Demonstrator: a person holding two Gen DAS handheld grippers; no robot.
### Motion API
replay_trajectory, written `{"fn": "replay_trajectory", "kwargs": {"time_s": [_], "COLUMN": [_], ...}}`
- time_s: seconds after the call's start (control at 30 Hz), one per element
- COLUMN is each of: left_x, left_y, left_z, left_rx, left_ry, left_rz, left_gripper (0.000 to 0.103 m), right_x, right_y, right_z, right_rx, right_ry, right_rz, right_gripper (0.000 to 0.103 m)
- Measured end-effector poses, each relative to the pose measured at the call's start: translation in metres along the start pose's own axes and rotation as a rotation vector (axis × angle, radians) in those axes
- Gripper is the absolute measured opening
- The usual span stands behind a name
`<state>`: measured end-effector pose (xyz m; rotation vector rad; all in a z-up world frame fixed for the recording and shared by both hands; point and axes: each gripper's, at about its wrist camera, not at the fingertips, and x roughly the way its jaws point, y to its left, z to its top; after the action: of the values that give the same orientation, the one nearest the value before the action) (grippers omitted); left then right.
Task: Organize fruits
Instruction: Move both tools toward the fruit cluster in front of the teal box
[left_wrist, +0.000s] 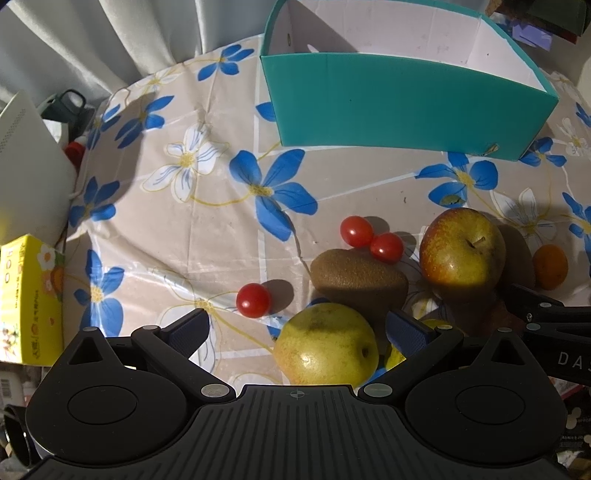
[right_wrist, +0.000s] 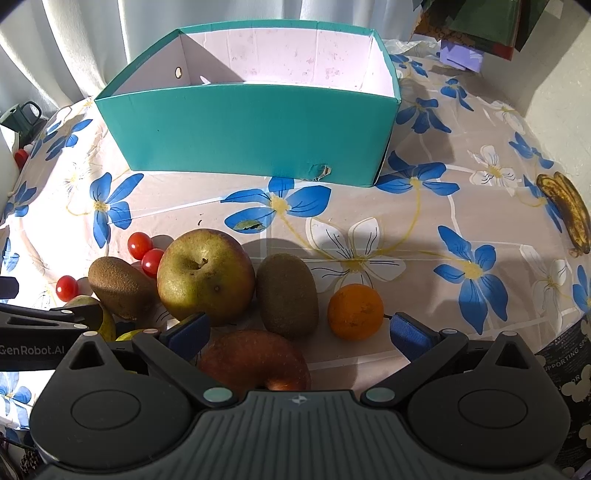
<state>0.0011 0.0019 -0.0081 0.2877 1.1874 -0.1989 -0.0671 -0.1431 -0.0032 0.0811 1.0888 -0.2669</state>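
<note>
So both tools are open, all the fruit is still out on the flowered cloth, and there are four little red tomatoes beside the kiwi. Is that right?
Nearly. There are three cherry tomatoes, not four, as the left wrist view shows: two touching behind the kiwi and one apart. The rest holds: left tool and right tool are open, and the teal box shows no fruit inside.

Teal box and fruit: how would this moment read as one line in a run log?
stage: start | teal box: no fruit visible inside | left claw: open over pear | right claw: open over red apple | fruit on tablecloth
</note>
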Motion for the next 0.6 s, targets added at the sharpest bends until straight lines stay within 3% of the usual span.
{"fn": "replay_trajectory", "kwargs": {"time_s": [0.6], "left_x": [0.0009], "left_y": [0.0020], "left_z": [0.0021], "left_rx": [-0.007], "left_ry": [0.006], "left_rz": [-0.004], "left_gripper": [0.103], "right_x": [-0.0052], "right_y": [-0.0032], "right_z": [0.0016], "right_rx": [0.010], "right_ry": [-0.018], "right_rz": [0.008], "right_gripper": [0.103]}}
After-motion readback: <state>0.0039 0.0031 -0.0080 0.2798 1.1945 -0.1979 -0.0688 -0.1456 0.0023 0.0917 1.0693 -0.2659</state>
